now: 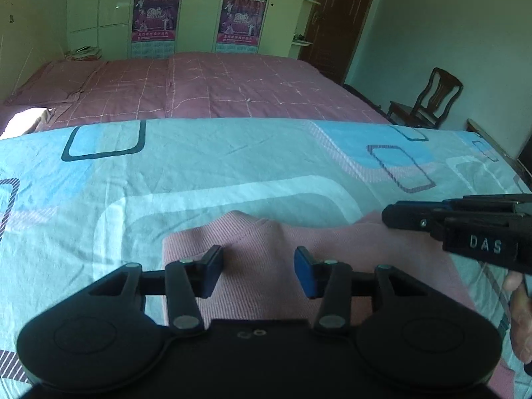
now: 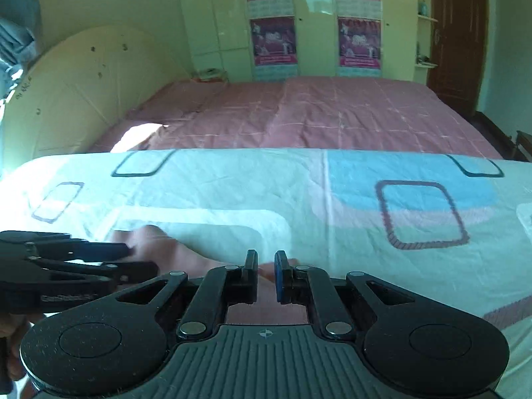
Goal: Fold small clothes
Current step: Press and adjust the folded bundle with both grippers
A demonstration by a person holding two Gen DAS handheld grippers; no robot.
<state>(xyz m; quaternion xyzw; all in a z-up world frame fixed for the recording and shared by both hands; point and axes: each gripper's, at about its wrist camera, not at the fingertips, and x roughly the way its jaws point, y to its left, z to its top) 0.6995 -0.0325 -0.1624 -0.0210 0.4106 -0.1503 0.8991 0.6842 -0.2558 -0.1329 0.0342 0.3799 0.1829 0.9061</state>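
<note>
Left wrist view: my left gripper (image 1: pixel 257 271) hangs with jaws apart over the pink ribbed garment (image 1: pixel 266 249), which lies flat on the blue patterned sheet (image 1: pixel 199 166) beneath and ahead of my pads, nothing clamped; my right gripper (image 1: pixel 390 214) enters beside it.

Right wrist view: my right gripper (image 2: pixel 266 274) has jaws nearly together, clamping nothing; the garment (image 2: pixel 186 256), blurred, lies just ahead-left.

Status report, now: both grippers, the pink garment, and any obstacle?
Left gripper open above pink garment, holding nothing. Right gripper jaws nearly shut, nothing seen between. Garment flat on blue sheet. No obstacle seen.
</note>
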